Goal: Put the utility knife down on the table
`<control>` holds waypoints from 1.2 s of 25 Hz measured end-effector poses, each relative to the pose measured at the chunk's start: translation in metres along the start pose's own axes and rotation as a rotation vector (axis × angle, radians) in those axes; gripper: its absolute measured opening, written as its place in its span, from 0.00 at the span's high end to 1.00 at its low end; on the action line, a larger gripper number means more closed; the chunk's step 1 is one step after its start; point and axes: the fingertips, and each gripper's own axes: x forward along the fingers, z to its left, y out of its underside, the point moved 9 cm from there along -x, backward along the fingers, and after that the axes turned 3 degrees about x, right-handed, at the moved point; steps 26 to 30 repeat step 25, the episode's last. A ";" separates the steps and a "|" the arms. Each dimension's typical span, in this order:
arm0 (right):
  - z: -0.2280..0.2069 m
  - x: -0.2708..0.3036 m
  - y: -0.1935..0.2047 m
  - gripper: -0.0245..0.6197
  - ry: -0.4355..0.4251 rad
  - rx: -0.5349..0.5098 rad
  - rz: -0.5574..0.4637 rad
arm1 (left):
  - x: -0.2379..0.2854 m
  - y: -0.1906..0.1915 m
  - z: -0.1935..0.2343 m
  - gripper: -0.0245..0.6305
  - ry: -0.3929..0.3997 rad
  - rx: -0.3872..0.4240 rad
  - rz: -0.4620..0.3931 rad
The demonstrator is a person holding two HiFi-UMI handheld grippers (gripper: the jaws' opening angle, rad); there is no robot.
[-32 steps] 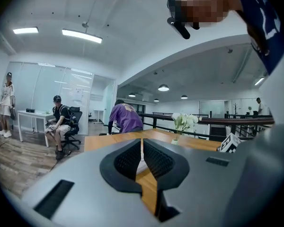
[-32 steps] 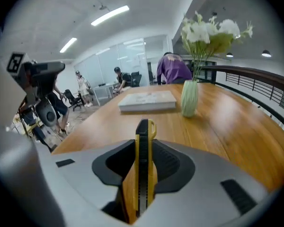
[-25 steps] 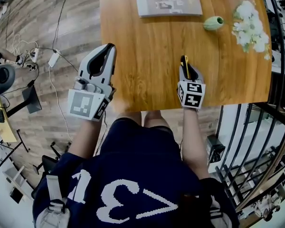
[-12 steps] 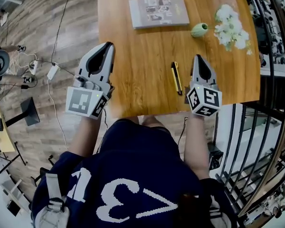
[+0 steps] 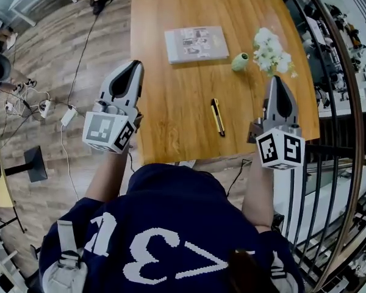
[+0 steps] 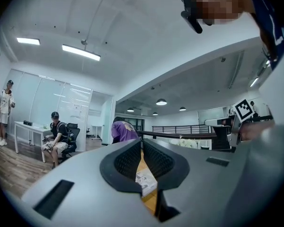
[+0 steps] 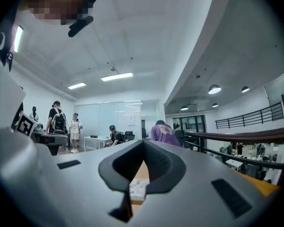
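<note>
The yellow and black utility knife [image 5: 218,116] lies flat on the wooden table [image 5: 177,102], near the front edge, with nothing holding it. To the knife's right, well above the table, my right gripper [image 5: 276,81] is shut and empty. My left gripper [image 5: 134,66] hovers over the table's left edge, jaws together with nothing between them. In the left gripper view the left gripper [image 6: 142,144] points level across the room, and in the right gripper view the right gripper [image 7: 143,145] does the same.
A grey booklet [image 5: 196,43] lies at the table's far middle. A small green vase [image 5: 240,61] with white flowers [image 5: 270,54] lies on its side at the far right. A black railing [image 5: 335,102] runs along the right. Cables [image 5: 61,112] trail on the floor at left. People sit and stand in the far room.
My right gripper let go of the knife, shut, and rose away to the right. The knife stays on the table. My left gripper rose a little.
</note>
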 end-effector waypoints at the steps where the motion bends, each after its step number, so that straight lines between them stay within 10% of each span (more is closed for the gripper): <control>1: 0.001 -0.003 -0.004 0.92 -0.008 -0.001 -0.013 | -0.002 -0.002 0.000 0.92 -0.003 0.004 -0.006; 30: 0.023 -0.036 -0.016 0.92 -0.048 0.018 -0.026 | -0.022 -0.008 -0.021 0.92 0.022 0.009 -0.019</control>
